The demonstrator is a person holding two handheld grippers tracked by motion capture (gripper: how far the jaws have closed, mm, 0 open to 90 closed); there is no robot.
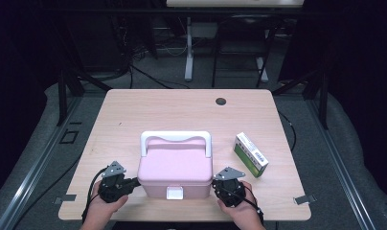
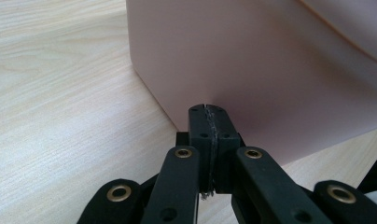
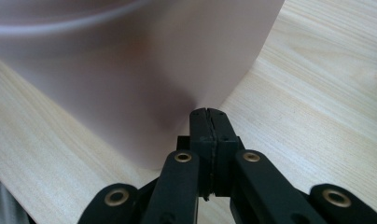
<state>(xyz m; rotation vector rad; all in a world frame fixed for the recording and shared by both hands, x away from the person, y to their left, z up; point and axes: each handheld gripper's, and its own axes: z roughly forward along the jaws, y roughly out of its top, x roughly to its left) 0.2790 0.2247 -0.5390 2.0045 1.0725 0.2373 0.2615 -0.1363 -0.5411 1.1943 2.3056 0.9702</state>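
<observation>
On my left, the left gripper [image 1: 134, 182] sits low at the near-left corner of the pink box [image 1: 176, 165], its fingers [image 2: 199, 126] clenched together on nothing, their tips pressed against or just shy of the box's left wall [image 2: 252, 70]; I cannot tell for certain that they touch. The box itself stands on the counter [image 1: 134, 115], near the front edge and roughly centred, lid down, white handle [image 1: 176, 137] lying toward the far side, white latch [image 1: 175, 193] on the front face looking fastened. On my right, the right gripper [image 1: 215, 184] mirrors the other at the near-right corner, fingers [image 3: 200, 128] likewise clenched and empty, tips up against the box's right wall [image 3: 144, 79].

I judge the work to be at an early stage; both grippers bracket the box as though to square it up or steady it; nothing is opened, lifted or gripped yet, and the latch is untouched.

Further right, a green and white carton [image 1: 250, 154] lies flat on the counter, near the box but apart from it; if the box is nudged rightward it could bump the carton. At the far side a small dark round cap [image 1: 221, 101] sits in the counter, well out of the way. Nothing stands between the grippers and the latch.
</observation>
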